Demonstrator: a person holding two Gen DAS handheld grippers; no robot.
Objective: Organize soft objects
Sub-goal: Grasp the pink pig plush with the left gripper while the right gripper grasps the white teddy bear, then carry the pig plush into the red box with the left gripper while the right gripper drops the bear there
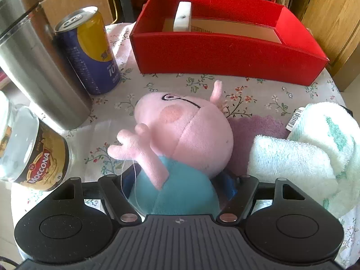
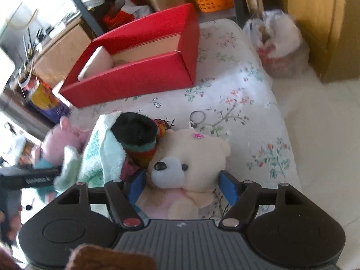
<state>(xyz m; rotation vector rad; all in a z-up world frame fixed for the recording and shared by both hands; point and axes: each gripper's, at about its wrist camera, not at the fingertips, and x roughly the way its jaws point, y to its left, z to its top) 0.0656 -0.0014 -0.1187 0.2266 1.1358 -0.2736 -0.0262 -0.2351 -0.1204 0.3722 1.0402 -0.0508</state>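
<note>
Left gripper: spread, straddling pink pig plush's blue body. Right gripper: spread, flanking cream teddy bear. Red box: 12 o'clock on the floral tablecloth.

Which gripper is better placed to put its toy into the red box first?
Probably the left. The left gripper already straddles the pig plush, with the red box straight ahead. The right gripper straddles the bear, but the box lies off to its left.
</note>
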